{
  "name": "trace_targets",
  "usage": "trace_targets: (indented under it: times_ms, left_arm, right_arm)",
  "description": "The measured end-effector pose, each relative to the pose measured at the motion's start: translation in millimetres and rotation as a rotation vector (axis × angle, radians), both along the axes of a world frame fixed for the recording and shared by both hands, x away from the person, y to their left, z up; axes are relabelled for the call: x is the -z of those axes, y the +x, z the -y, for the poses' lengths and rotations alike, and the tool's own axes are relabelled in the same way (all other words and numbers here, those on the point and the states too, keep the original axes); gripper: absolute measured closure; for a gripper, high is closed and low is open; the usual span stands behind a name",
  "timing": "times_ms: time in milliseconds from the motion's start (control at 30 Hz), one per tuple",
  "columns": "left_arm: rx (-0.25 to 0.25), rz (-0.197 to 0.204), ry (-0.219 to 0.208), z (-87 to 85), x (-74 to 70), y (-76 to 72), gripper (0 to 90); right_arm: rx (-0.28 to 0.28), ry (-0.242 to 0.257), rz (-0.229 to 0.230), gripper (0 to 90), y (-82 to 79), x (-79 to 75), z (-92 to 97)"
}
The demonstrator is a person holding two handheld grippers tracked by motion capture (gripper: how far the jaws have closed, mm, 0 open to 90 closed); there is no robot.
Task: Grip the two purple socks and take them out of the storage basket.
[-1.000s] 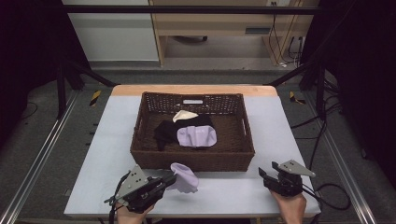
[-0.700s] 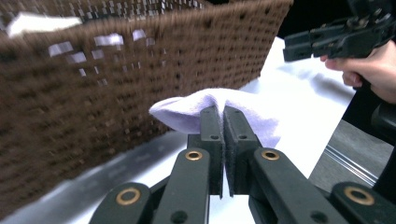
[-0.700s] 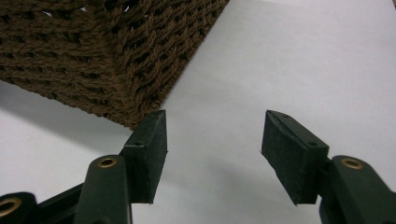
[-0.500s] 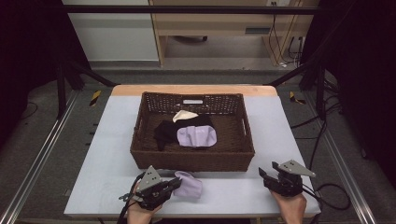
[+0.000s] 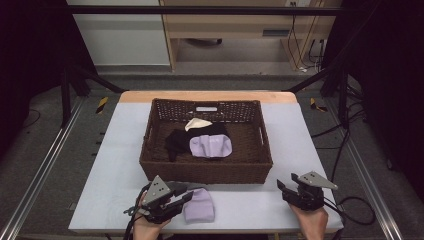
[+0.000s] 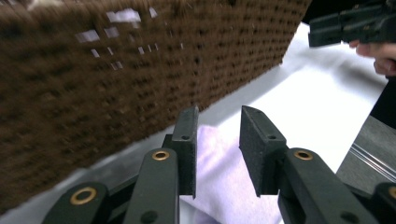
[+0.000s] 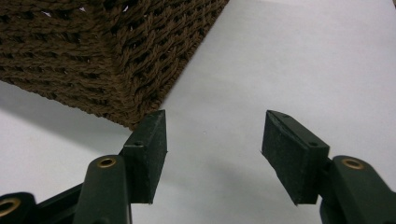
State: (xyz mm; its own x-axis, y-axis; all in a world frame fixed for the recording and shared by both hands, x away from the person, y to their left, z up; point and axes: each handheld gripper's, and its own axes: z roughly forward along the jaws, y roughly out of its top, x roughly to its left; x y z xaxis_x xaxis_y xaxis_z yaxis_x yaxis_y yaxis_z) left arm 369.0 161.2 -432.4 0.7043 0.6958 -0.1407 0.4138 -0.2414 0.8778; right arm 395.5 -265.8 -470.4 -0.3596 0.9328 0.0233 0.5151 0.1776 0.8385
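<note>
Left claw (image 6: 217, 140), jaws just opening, straddles the lilac cloth (image 5: 199, 205); right claw (image 7: 212, 154) gapes empty.

Soft matt lilac cloth (image 5: 199, 205) on a smooth matt white bench (image 5: 250, 207), beside a rough brown woven wicker basket (image 5: 206, 172); matt black plastic jaws with brass-coloured rivets.

A basket (image 5: 206, 170) sits mid-table (image 5: 110, 165) with 3 cloths (image 5: 210, 146) inside. Before its near wall, left of centre, a folded cloth (image 5: 199, 206) lies on the table, the left gripper (image 5: 176, 202) just left of it; the right gripper (image 5: 290, 190) rests near the table's right corner.
</note>
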Motion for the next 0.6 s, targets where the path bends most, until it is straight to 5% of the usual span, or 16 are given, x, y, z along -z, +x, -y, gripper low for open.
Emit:
trace_targets:
  times_ms: [600]
  left_arm:
    - [-0.072, 0.163, -0.007, 2.4, -78.4, 30.3, 55.6]
  right_arm:
    - [-0.001, -0.004, 0.006, 40.5, 0.5, 0.0, 0.9]
